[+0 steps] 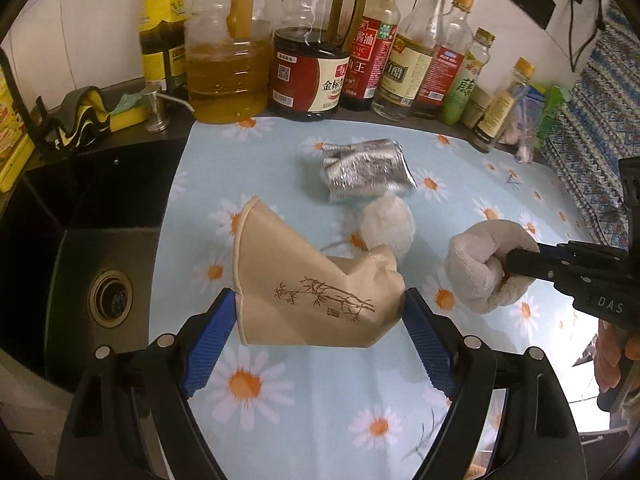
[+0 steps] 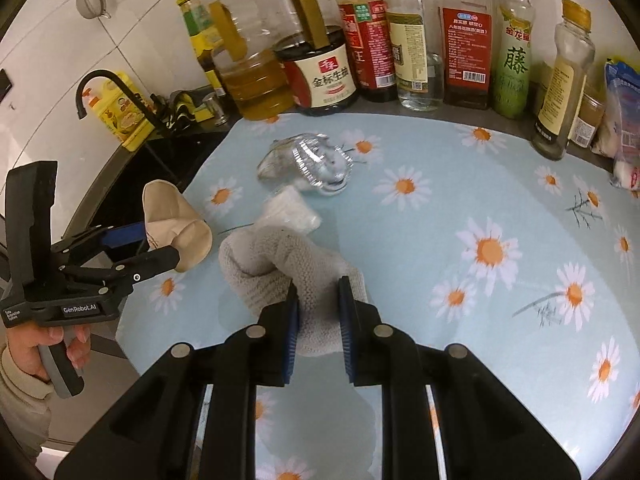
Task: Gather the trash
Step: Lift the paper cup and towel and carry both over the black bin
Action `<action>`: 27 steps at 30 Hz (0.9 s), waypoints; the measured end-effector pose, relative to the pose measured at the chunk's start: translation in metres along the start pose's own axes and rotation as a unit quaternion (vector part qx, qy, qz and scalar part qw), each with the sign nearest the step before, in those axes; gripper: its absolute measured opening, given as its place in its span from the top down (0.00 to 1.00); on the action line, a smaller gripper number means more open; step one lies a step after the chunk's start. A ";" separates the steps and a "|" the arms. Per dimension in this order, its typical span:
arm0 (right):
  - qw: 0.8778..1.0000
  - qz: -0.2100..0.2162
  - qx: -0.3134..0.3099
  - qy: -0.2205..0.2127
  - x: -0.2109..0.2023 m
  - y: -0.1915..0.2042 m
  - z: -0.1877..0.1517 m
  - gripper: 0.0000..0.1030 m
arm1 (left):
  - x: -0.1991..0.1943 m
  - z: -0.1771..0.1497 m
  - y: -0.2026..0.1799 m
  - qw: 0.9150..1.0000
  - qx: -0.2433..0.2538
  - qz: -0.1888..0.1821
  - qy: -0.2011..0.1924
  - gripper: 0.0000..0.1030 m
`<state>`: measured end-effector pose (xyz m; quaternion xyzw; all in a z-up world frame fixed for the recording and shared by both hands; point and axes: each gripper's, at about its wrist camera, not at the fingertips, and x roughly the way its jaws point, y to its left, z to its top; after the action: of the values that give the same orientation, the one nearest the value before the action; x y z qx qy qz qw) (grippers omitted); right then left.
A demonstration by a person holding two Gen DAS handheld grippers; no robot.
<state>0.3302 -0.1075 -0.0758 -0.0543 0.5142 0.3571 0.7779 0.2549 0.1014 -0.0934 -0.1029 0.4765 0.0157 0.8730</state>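
My left gripper [image 1: 320, 312] is shut on a crushed beige paper cup [image 1: 308, 284] with a bamboo print and holds it over the daisy-print counter mat [image 1: 280, 392]. The cup also shows in the right wrist view [image 2: 176, 220], held by the left gripper [image 2: 168, 240]. My right gripper [image 2: 318, 312] is shut on a grey knitted cloth [image 2: 280, 268]; the cloth shows in the left wrist view too [image 1: 484, 264]. A crumpled silver foil wrapper [image 1: 366, 170] lies further back on the mat, also visible in the right wrist view [image 2: 308, 160]. A white tissue wad [image 1: 388, 226] lies just in front of it [image 2: 290, 212].
A row of oil, soy sauce and vinegar bottles [image 1: 320, 60] lines the back wall. A black sink [image 1: 92, 240] with a drain lies to the left, with a black faucet [image 2: 108, 84] and sponge [image 1: 128, 114] beside it. Packets [image 2: 624, 120] stand at the right.
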 end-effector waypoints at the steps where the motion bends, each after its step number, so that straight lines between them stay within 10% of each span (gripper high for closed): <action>1: 1.000 0.000 0.001 0.000 -0.002 0.003 -0.003 0.80 | -0.003 -0.005 0.000 1.000 0.000 -0.004 0.001 0.21; 27: 0.999 0.001 0.040 0.004 -0.042 0.087 -0.121 0.80 | -0.081 -0.123 0.005 0.998 0.021 -0.061 0.000 0.21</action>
<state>0.1759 -0.1194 -0.0722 -0.0244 0.5307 0.3368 0.7774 0.1083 0.0880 -0.0908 -0.1133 0.4694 -0.0472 0.8744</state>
